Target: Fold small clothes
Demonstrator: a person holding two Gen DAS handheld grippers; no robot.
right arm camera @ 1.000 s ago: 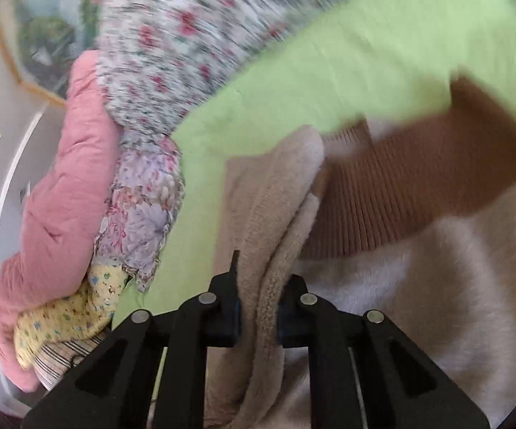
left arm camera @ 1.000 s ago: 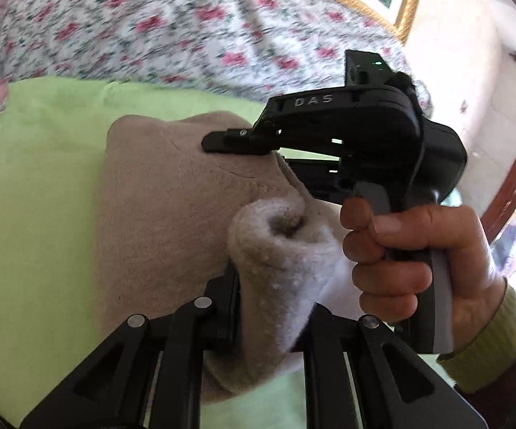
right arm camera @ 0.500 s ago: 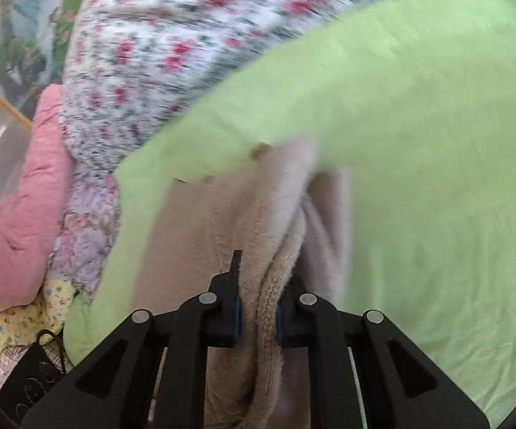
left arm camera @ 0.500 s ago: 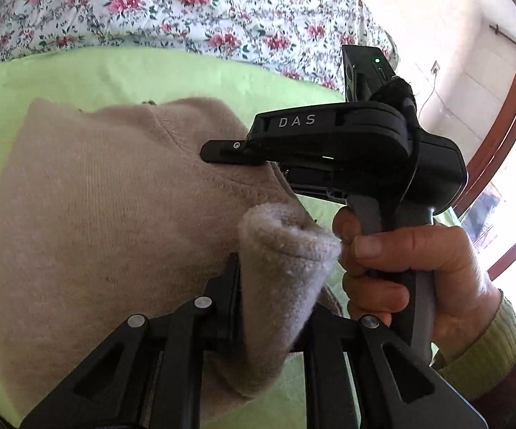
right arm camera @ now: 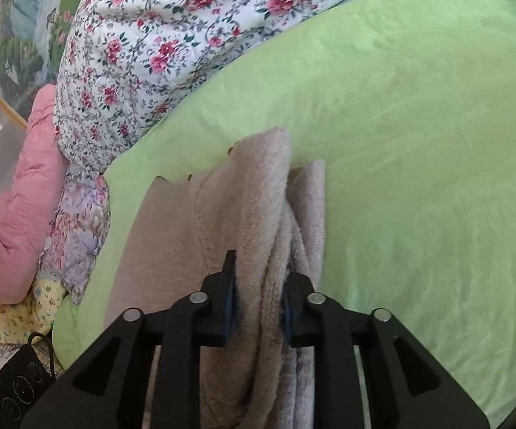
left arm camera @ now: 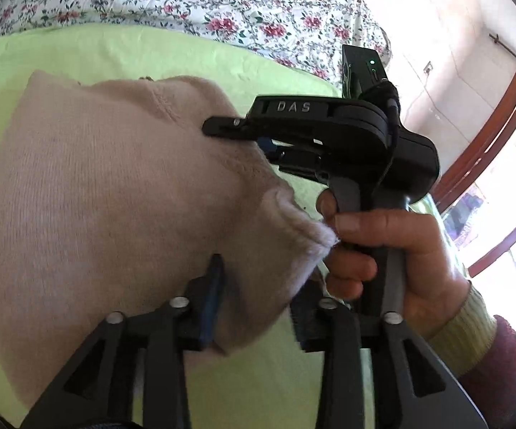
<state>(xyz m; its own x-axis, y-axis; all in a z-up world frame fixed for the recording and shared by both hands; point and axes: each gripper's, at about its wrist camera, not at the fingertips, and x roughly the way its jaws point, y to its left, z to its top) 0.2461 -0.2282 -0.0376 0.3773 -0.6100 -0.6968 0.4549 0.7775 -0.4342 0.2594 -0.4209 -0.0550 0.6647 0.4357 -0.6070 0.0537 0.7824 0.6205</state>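
A: So, what are the jaws doing?

B: On the left gripper (left arm camera: 254,307) they have just been opening. They stand spread, with a fold of the beige sweater (left arm camera: 107,193) loose between them and a gap on the right-hand side. The right gripper (right arm camera: 258,304) has just been opening too, only a little. Its jaws are parted, with a bunched edge of the same sweater between them; whether the pads press on it I cannot tell.

A: Where is the garment?

B: Folded over and lying on the green sheet (right arm camera: 418,143) of the bed, near the floral quilt (right arm camera: 172,28).

A: Which step is this, then?

B: I judge it the release after laying a fold down. Next, both grippers should back out cleanly without dragging the fold, then take new edges.

A: Any containers?

B: None in view, so nothing to report inside one.
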